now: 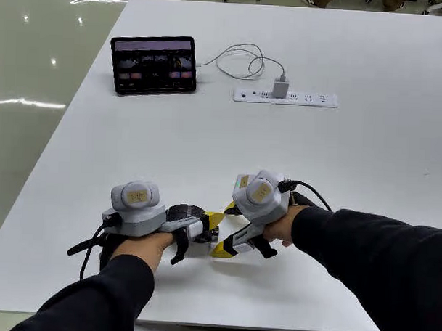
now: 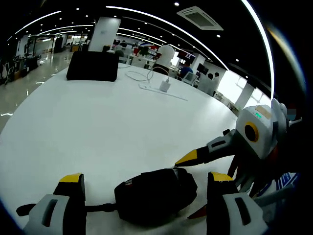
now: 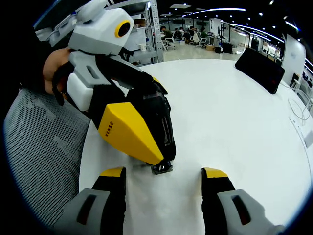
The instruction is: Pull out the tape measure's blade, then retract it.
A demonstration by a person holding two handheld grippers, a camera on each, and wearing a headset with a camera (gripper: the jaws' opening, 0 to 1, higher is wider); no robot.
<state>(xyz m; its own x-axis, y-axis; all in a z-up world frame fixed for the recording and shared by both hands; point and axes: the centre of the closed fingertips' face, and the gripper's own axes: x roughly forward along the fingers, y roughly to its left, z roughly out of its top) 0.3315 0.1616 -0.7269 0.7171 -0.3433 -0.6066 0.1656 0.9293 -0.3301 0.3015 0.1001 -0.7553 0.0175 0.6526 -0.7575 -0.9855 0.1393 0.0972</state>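
A black tape measure (image 2: 156, 193) rests on the white table (image 1: 279, 153), and my left gripper (image 1: 200, 234) is shut on its case (image 3: 159, 122), one yellow-tipped finger (image 3: 129, 132) flat against its side. The blade's small metal end hook (image 3: 161, 168) sticks out at the bottom of the case. My right gripper (image 3: 164, 183) is open, facing that hook with a gap on each side. In the head view the right gripper (image 1: 224, 229) meets the left one tip to tip near the table's front edge. A yellow right fingertip (image 2: 188, 157) touches the case's far side.
A dark tablet (image 1: 153, 64) stands at the back left. A white power strip (image 1: 285, 97) with a charger and coiled cable lies at the back centre. The table's left edge drops to a shiny floor (image 1: 35, 72). A grey mesh chair (image 3: 39, 147) is beside the table.
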